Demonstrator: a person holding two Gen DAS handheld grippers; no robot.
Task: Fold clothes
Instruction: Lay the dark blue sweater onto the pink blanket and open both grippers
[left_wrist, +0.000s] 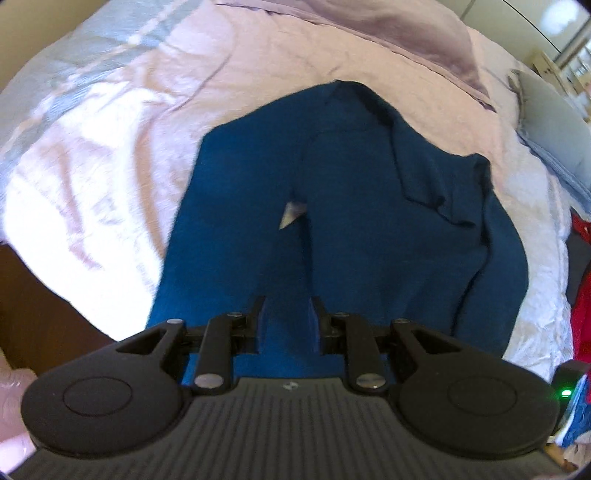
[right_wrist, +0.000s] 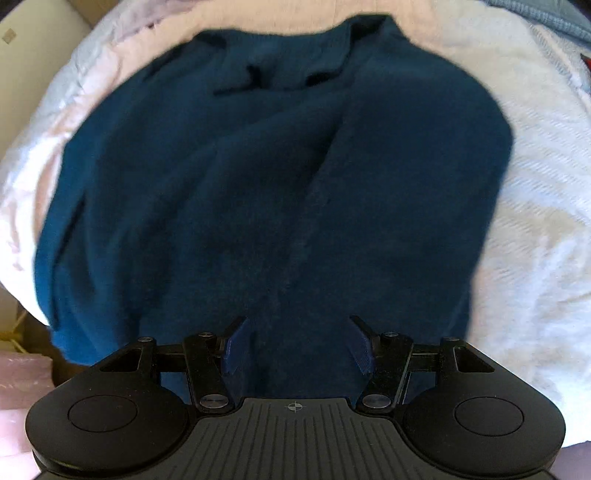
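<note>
While both tools point steeply down, we list from near to far. Left gripper (left_wrist: 287, 306): jaws narrowly apart, nothing visibly pinched between them, dark blue cloth beneath. Right gripper (right_wrist: 298, 332): jaws wide apart, empty, over the same cloth. Dark blue knitted sweater (right_wrist: 258, 177): spread on the bed, body wrinkled, a fold (left_wrist: 436, 177) doubled over its far part. Pale pink quilted bedspread (left_wrist: 110, 155): creased, beneath and beyond the garment. We judge the next grasp should take one layer at the near hem, both corners level, and lift evenly to keep the fold square.
</note>
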